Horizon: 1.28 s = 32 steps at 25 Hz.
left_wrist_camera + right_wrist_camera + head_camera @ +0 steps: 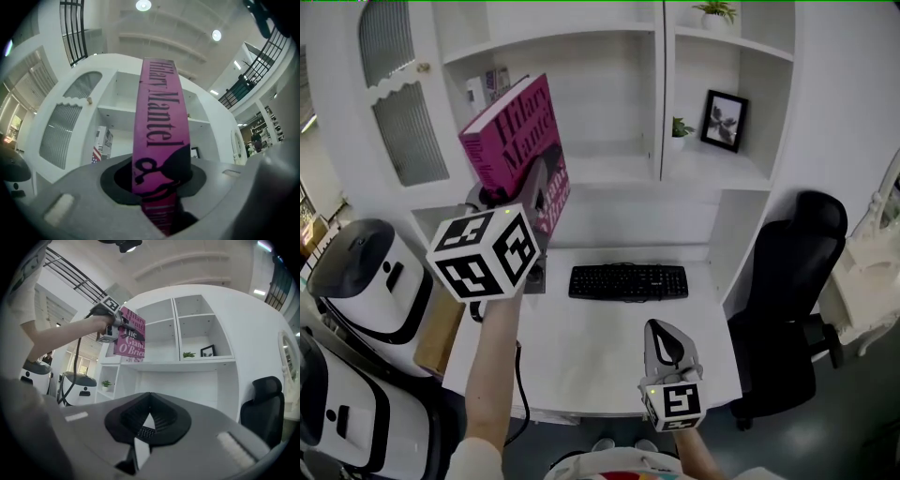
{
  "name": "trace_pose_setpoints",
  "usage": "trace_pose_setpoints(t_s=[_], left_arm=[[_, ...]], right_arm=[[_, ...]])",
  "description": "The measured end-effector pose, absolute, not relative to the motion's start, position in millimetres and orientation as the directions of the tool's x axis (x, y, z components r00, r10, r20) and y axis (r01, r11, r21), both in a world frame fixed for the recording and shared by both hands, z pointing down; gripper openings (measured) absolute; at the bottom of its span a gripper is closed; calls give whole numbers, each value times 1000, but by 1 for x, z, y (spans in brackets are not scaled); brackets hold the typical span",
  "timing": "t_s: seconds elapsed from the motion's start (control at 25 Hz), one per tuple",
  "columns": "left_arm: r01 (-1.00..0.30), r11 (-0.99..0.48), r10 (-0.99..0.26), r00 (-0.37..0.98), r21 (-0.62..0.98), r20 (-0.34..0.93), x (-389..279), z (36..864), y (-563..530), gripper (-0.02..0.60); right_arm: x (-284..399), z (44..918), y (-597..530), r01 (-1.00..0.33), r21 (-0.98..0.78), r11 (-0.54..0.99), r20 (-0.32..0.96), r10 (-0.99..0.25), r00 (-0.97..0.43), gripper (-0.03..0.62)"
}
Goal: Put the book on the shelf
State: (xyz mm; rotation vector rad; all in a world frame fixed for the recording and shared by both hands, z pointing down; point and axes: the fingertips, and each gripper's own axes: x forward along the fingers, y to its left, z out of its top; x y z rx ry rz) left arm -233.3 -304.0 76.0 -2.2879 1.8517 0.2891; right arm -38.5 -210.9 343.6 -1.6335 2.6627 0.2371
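A thick pink book [520, 141] with black lettering on its spine stands upright and slightly tilted in the air, in front of the left compartment of the white shelf [609, 173]. My left gripper [530, 192] is shut on its lower end. In the left gripper view the pink book's spine [159, 126] rises straight out of the left gripper [159, 187], with the shelf [117, 112] behind it. My right gripper [663, 336] hangs low over the desk's front edge, shut and empty. The right gripper view shows the right gripper [147, 420] closed and the book [130, 333] held high at the left.
A black keyboard [628, 281] lies on the white desk [600, 356]. A black office chair [797, 300] stands at the right. A framed picture [725, 120] and a small plant [680, 131] sit in the right compartment. A few books [487, 89] stand on the upper left shelf. White machines [370, 281] crowd the left.
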Motion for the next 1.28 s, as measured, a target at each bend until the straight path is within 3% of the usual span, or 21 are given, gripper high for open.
trace_pose_setpoints(t_s=[0.76, 1.28], left_arm=[[-991, -130, -990, 128, 27, -51, -241, 62, -470, 147], [-995, -92, -995, 90, 33, -48, -254, 67, -538, 149]], right_arm=[[6, 356, -224, -928, 108, 358, -49, -930, -364, 3], [25, 366, -238, -952, 105, 287, -18, -957, -291, 3]])
